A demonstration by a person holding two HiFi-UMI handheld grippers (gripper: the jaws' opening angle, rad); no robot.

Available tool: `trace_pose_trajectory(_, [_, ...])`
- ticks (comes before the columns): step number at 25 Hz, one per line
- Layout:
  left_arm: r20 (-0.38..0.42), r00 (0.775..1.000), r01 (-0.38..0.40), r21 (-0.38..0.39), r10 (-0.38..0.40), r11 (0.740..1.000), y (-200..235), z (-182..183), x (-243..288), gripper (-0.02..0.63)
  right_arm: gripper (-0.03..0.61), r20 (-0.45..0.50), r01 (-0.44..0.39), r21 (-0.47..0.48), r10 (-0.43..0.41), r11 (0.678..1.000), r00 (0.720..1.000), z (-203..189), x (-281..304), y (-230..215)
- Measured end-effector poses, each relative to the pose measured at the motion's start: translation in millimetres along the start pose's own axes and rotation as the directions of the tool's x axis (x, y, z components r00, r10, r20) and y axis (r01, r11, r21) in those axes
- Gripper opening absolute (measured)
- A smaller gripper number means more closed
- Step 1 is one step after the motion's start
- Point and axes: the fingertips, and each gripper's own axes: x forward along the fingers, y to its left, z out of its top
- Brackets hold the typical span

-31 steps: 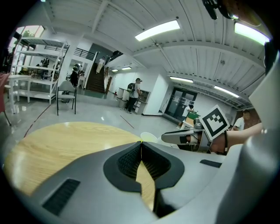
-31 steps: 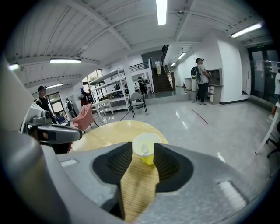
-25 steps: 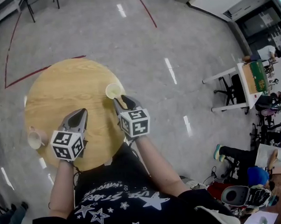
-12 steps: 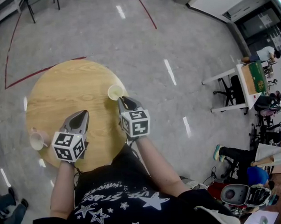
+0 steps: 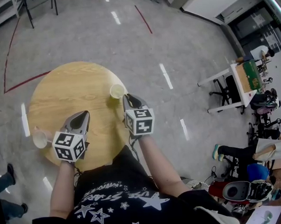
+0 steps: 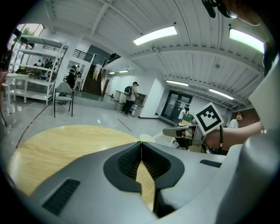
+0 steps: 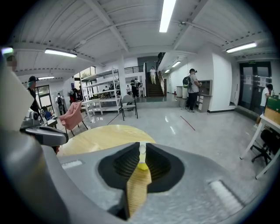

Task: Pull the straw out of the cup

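Little has shifted since a second ago. The right gripper [image 5: 127, 97] has edged a touch farther and to the right, so its tip now sits just beside the near-right rim of the cup [image 5: 117, 91]. The cup has stayed upright at the right edge of the table [image 5: 70, 89]. The left gripper [image 5: 84, 114] has held its place over the near left part of the table, well apart from the cup. A mug [image 5: 39, 139] at the left edge has not been touched.

In the right gripper view the jaws are drawn almost together, with a thin pale thing pinched in the slit at their tips and the yellow of the cup showing just below it. I take that pale thing for the straw [image 7: 141, 152]. The head view cannot confirm this, since the gripper covers that spot and no straw shows above the cup. In the left gripper view the jaws are closed tip to tip with nothing between them.

If the pinch is on the straw, the small creep means the grasp is made and the pull not yet begun, as the tip is level with the rim. The next move would be a lift up and away from the cup. Nothing steadies the cup so near the table's edge, so a sideways drag could tip it or slide it off.
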Motion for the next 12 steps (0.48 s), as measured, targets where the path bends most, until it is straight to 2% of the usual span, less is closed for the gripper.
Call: trace_pose_trajectory(12, [-0.021,0.992,0.127,0.079,-0.125,0.989,-26,-17,-57,0.009,0.040,0.110,0.094,0.072,-0.102,0.993,0.989,5,-84,42])
